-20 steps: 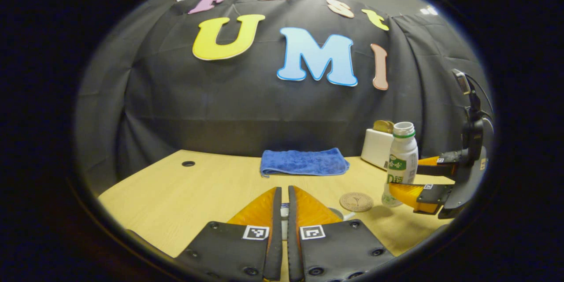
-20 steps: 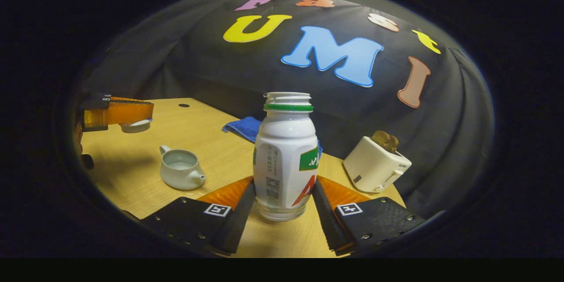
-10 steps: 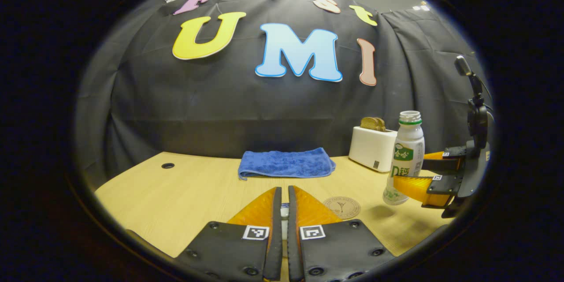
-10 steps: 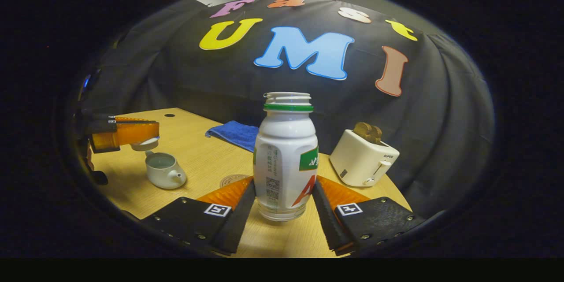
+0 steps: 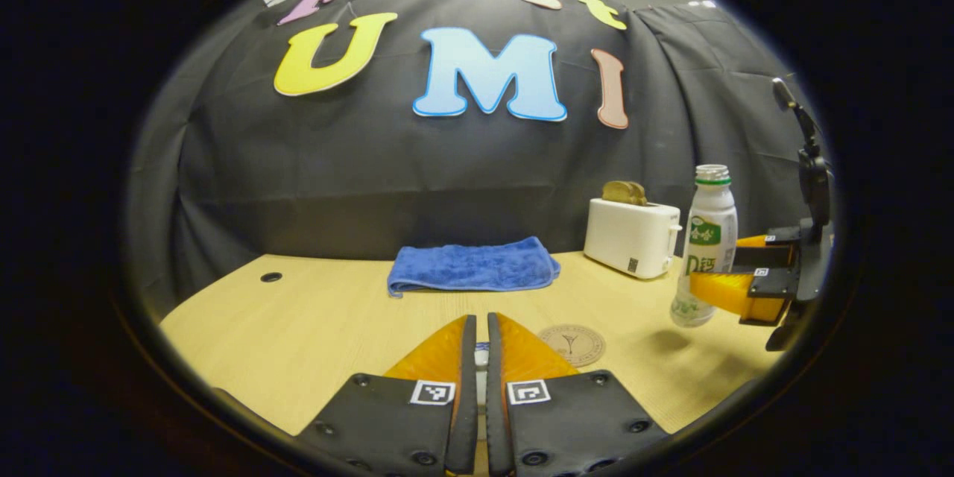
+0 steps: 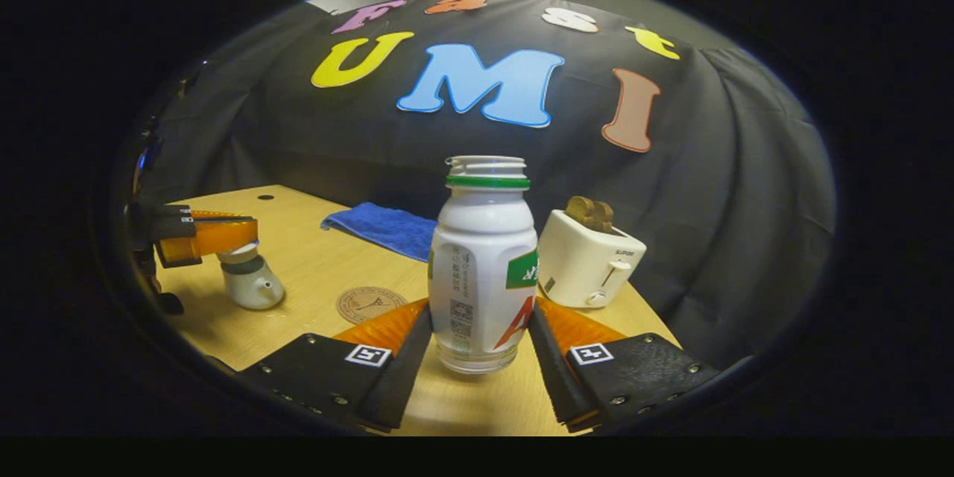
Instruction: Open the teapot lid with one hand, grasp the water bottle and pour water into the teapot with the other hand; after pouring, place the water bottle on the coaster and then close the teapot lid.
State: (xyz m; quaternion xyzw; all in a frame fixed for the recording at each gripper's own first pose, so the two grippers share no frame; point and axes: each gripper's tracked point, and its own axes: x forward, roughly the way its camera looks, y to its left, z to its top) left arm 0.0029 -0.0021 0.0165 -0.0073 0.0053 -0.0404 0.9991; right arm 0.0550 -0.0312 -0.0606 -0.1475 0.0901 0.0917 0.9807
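Dim booth lit from overhead — the pale wooden tabletop (image 5: 313, 320) is brightest, with soft shadows under the white plastic bottle (image 5: 706, 246). Fisheye bending curves the edges — both views stay fairly sharp, without glare.

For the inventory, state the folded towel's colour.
The towel is blue, clearest in the left gripper view.

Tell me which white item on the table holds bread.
The toaster, boxy with bread slices sticking out on top; the bottle and teapot hold none.
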